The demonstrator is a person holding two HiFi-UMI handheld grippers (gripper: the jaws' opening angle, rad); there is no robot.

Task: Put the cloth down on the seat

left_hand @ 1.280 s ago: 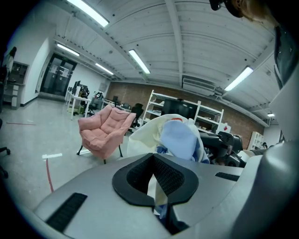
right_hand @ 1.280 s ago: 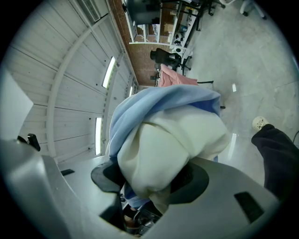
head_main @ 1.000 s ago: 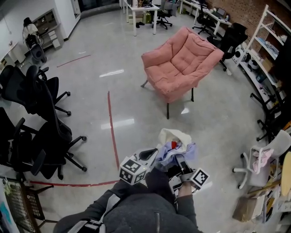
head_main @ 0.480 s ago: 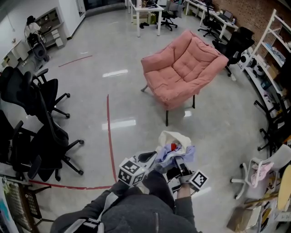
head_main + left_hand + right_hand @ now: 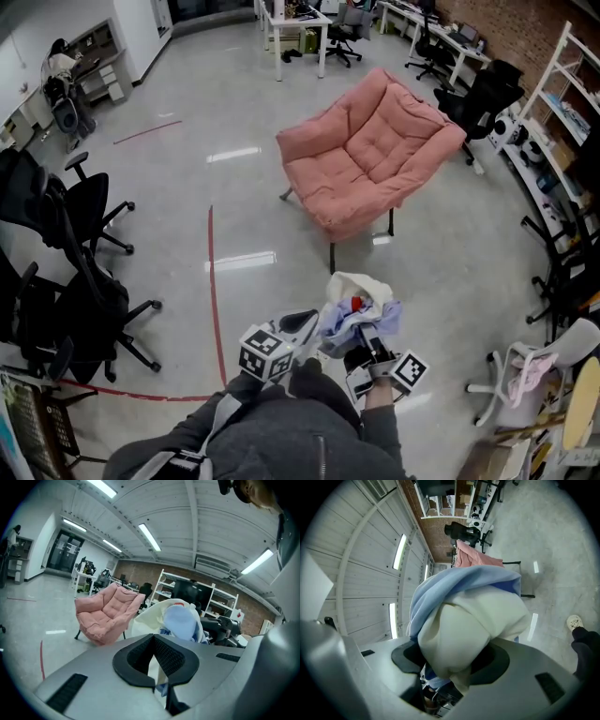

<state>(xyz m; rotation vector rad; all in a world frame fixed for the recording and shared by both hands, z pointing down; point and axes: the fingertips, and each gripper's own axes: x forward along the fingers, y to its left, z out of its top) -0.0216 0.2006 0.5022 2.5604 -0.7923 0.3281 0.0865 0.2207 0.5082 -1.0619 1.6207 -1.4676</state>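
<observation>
A: Where is the cloth [image 5: 356,305]?

B: Bunched up in front of the person, carried between the two claws above the grey floor [image 5: 234,206]. It is a cream bundle with pale blue folds and a small red patch at the top. It is not on the seat.

A: How does the left claw [image 5: 317,330] stand?

B: Narrow. In the left gripper view its dark pads [image 5: 174,660] nearly meet, with a thin strip of cream cloth pinched between them; the rest of the bundle rises just beyond.

A: And the right claw [image 5: 367,339]?

B: Set wide, closed round a thick cream and blue wad. In the right gripper view that wad fills the gap between the jaws and spills over them.

A: What about the seat?

B: The pink armchair [image 5: 366,155] stands ahead of the bundle, well apart from it, on thin dark legs and turned at an angle.

A: Around that?

B: A red tape line [image 5: 214,281] runs along the floor to the left of the claws. Black office chairs [image 5: 75,281] cluster at the far left. White shelving [image 5: 562,84] lines the right wall, and a white chair [image 5: 539,361] with something pink on it stands at the lower right. The person's grey sleeves [image 5: 281,441] fill the bottom edge.
</observation>
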